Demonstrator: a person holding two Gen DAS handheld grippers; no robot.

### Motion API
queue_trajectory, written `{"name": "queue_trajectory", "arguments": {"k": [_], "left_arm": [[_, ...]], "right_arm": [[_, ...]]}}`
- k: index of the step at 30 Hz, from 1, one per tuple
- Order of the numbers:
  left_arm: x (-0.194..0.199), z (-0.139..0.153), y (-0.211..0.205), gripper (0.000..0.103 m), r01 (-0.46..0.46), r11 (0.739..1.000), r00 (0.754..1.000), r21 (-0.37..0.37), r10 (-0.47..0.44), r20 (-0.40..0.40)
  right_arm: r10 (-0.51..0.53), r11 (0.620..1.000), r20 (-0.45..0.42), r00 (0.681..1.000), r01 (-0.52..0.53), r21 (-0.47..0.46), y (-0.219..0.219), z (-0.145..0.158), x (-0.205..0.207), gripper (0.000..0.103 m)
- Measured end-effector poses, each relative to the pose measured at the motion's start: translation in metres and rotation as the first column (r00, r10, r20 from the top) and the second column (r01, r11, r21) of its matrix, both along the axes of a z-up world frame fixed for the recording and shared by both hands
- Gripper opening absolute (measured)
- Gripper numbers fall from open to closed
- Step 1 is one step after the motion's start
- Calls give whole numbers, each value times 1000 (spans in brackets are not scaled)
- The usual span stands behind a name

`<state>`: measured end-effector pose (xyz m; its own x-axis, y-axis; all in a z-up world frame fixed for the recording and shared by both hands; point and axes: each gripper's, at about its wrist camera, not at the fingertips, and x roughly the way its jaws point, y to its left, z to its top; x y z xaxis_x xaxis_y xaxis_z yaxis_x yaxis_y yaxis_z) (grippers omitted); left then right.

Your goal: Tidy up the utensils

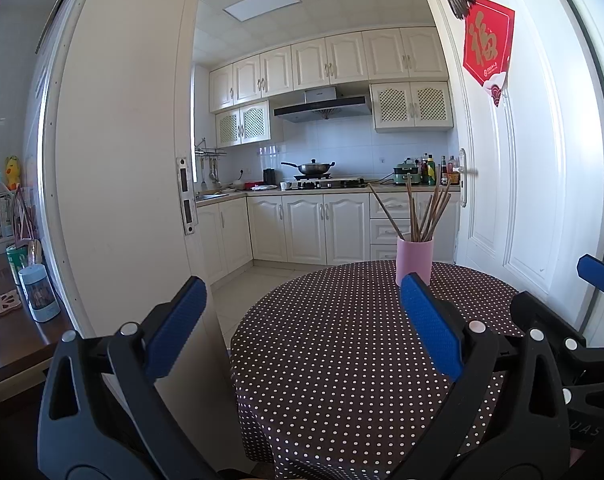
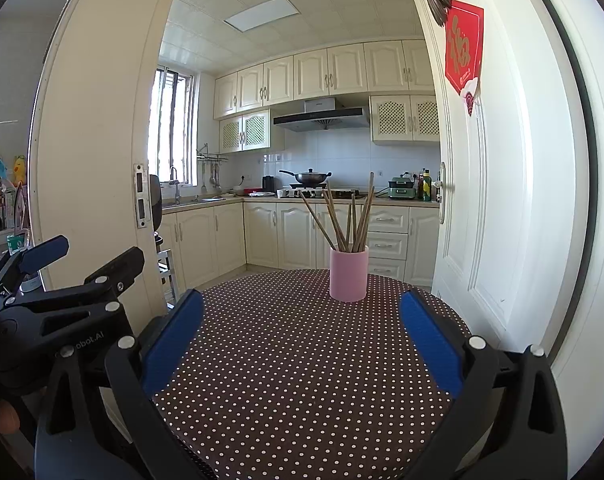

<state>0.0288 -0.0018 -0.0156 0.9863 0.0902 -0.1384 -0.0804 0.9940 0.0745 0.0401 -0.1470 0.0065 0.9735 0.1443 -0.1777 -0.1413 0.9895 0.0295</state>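
Left hand-held gripper (image 1: 302, 312): fingers spread wide, nothing between the blue pads (image 1: 429, 320). It hovers above the near edge of the bench (image 1: 341, 360), a round surface covered with a brown cloth with white dots.

Right hand-held gripper (image 2: 302, 320): fingers likewise spread wide and empty. It hovers above the same bench (image 2: 294, 360), just beside the left unit. Each unit appears at the edge of the other's view: the right one at the right border of the left wrist view (image 1: 589, 276), the left one at the left border of the right wrist view (image 2: 54, 272).

Task item: a pink cup (image 2: 348, 274) stands upright on the far part of the bench, ahead of both units and well apart from their fingertips. In the right wrist view it lies ahead, slightly toward the right finger. In the left wrist view the pink cup (image 1: 414, 261) lies directly beyond the tip of the right finger, which overlaps its lower edge in the picture.

Contents: a bundle of brown chopsticks (image 2: 347, 220) stands in the cup, upper ends fanned outward; one leans far to the left. The same chopsticks (image 1: 419, 212) show in the left wrist view. The bench surface between the fingers and the cup carries no loose items.

Background beyond the cup: an open doorway to a kitchen with cream cabinets (image 2: 302, 236) and a wok (image 2: 309, 177) on the stove.
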Motion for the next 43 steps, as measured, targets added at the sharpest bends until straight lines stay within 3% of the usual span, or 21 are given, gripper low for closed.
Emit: {"name": "queue_trajectory", "arguments": {"k": [34, 43], "left_arm": [[6, -2, -3, 96, -7, 1000, 1000, -4, 7, -14], [28, -15, -5, 96, -9, 1000, 994, -12, 8, -112]], "right_arm": [[-1, 1000, -14, 1000, 1, 9, 4, -1, 4, 95], [26, 999, -94, 995, -22, 47, 2, -17, 23, 95]]}}
